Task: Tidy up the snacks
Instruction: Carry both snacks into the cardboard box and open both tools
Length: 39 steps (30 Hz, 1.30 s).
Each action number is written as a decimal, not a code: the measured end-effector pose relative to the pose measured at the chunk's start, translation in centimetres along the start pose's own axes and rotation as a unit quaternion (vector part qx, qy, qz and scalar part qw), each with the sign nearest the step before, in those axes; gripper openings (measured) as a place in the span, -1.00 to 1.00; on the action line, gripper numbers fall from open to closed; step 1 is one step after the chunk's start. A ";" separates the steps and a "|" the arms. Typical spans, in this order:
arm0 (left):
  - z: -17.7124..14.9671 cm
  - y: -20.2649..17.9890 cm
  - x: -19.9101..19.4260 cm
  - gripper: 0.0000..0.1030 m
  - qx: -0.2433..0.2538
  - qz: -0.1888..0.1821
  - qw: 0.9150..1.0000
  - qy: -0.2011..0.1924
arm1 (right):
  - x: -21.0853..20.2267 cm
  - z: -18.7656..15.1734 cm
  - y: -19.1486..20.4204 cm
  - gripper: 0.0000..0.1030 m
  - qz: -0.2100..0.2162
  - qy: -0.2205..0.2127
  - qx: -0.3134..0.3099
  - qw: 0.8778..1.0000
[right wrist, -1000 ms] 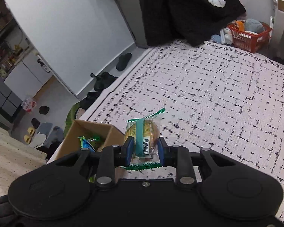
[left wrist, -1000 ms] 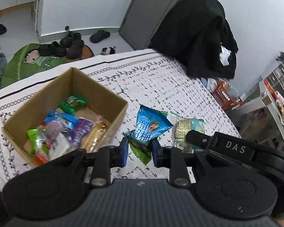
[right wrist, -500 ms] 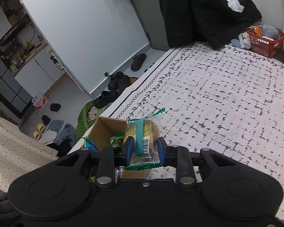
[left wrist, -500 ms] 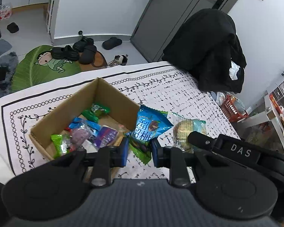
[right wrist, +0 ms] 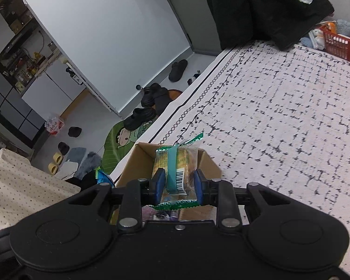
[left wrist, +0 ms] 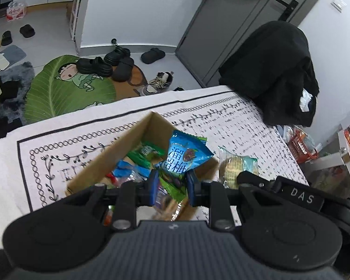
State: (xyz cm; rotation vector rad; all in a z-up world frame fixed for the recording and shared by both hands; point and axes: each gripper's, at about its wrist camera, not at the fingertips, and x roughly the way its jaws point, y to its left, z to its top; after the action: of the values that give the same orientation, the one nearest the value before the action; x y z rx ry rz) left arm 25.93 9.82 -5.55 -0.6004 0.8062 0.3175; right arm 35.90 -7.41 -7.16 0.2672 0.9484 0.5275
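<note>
My left gripper is shut on a blue snack bag with a green bottom edge, held above the open cardboard box. Several wrapped snacks lie inside that box. My right gripper is shut on a clear-wrapped yellow cake with a green band, hanging over the same cardboard box. The cake and the right gripper's black body also show at the right in the left wrist view.
The box stands near the edge of a white patterned tablecloth. A black coat hangs over a chair at the table's far end. Shoes and a green leaf mat lie on the floor. A red basket sits beyond the table.
Both grippers have carried their snacks sideways from over the tablecloth to above the box. Both grips are unchanged.
</note>
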 end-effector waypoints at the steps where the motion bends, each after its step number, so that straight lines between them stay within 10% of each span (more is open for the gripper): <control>1: 0.2 0.3 0.2 -0.53 -0.001 0.003 1.000 0.000 | 0.3 0.0 0.2 -0.48 0.001 0.002 0.000 1.000; 15: 2.1 3.4 3.6 -0.53 -0.013 0.023 0.999 0.026 | 5.7 -0.1 2.0 -0.47 0.014 0.046 0.010 0.999; 21: 2.3 3.9 5.3 -0.53 -0.013 0.026 0.999 0.045 | 7.3 0.1 1.6 0.00 -0.006 0.056 0.025 0.998; 32: 1.9 2.5 6.9 -0.49 0.011 0.016 0.997 0.068 | 6.8 0.5 0.8 0.00 -0.003 0.054 0.021 0.998; 39: 1.8 2.2 6.2 -0.20 0.014 0.023 0.997 0.066 | 5.5 0.5 0.3 0.00 -0.010 0.047 0.021 0.999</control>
State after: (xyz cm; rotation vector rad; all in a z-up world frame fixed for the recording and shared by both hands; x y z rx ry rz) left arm 29.97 12.98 -10.04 -0.5814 0.9515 0.3103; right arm 38.77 -4.17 -10.54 0.2727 1.0535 0.5048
